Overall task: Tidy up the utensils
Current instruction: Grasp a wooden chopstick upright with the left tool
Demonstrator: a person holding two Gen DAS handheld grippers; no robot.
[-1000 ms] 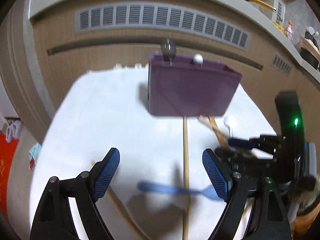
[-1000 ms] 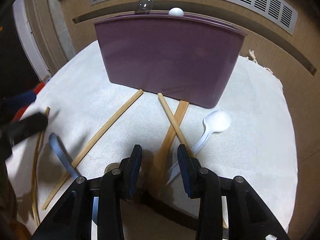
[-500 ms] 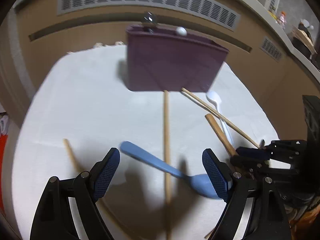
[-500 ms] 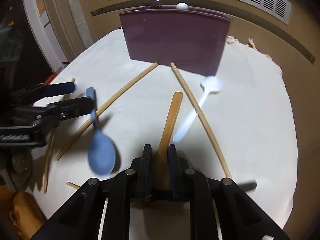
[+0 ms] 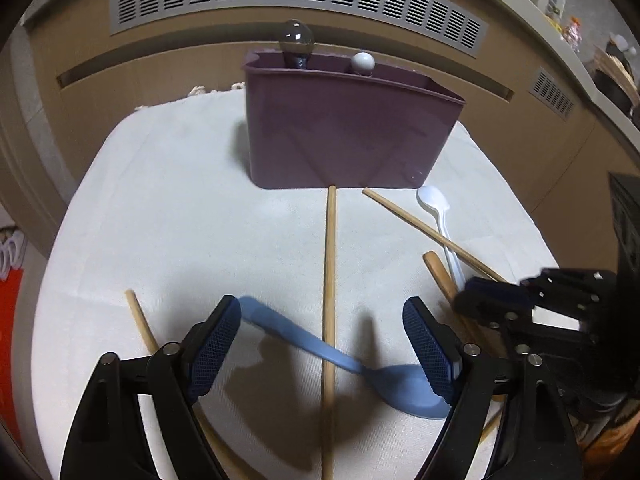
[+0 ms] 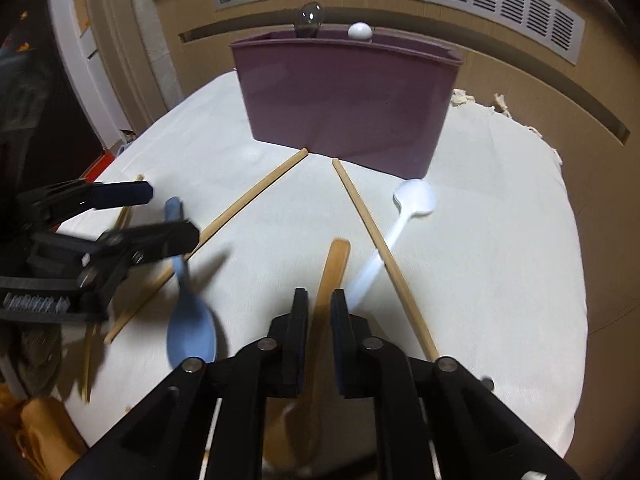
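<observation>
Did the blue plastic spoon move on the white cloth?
Yes. The blue plastic spoon swung round against the long wooden chopstick: its handle now points further toward the purple plastic holder.

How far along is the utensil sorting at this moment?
Early. Two utensils, one grey-headed and one white-headed, already stand in the purple plastic holder. The right gripper is shut on the wooden spoon; the left gripper is open over the blue plastic spoon. The white plastic spoon and loose wooden chopsticks are left on the white cloth.
</observation>
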